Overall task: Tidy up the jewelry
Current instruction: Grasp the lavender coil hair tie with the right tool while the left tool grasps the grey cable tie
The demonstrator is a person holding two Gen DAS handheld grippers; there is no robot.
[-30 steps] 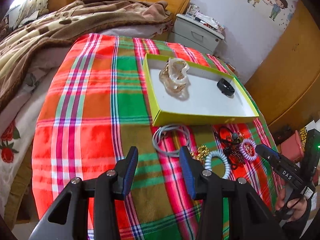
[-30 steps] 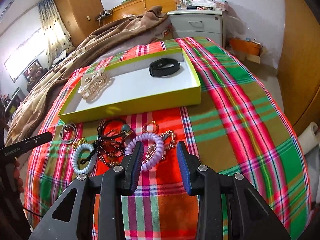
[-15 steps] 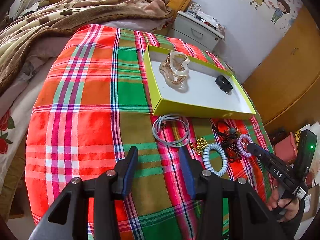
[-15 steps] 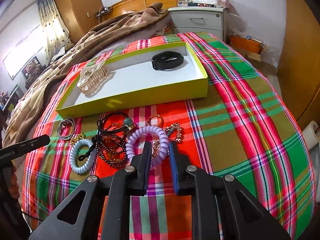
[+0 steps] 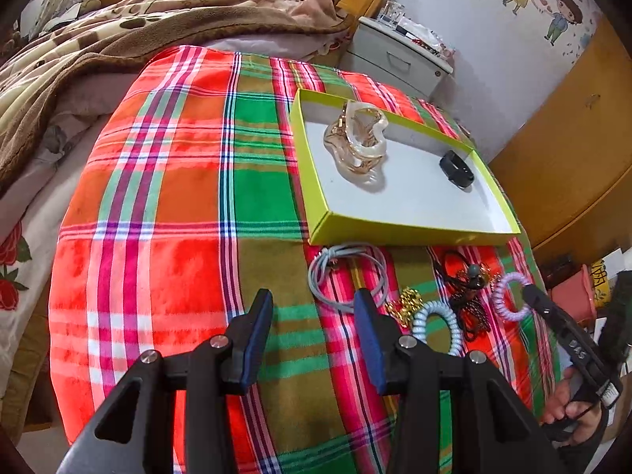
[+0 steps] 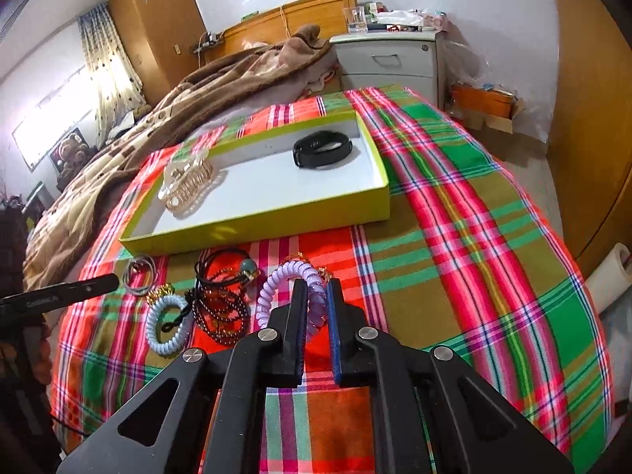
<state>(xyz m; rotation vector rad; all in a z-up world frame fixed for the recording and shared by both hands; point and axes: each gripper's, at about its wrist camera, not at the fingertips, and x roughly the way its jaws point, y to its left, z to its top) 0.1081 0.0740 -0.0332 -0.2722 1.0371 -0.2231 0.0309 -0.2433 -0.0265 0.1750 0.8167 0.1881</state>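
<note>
A yellow-green box with a white floor holds a pale hair claw and a black band. In front of it on the plaid cloth lie a grey hair tie, a pale blue coil tie, dark bead strings and a gold chain. My right gripper is shut on the purple coil tie. My left gripper is open and empty, just short of the grey hair tie. The box also shows in the left wrist view.
The plaid cloth covers a rounded table. A brown blanket lies on the bed behind it. A grey nightstand stands at the back and a wooden wardrobe to the right.
My right gripper has closed its fingers onto the purple coil tie. My left gripper stayed open and drew back a little from the jewelry.
</note>
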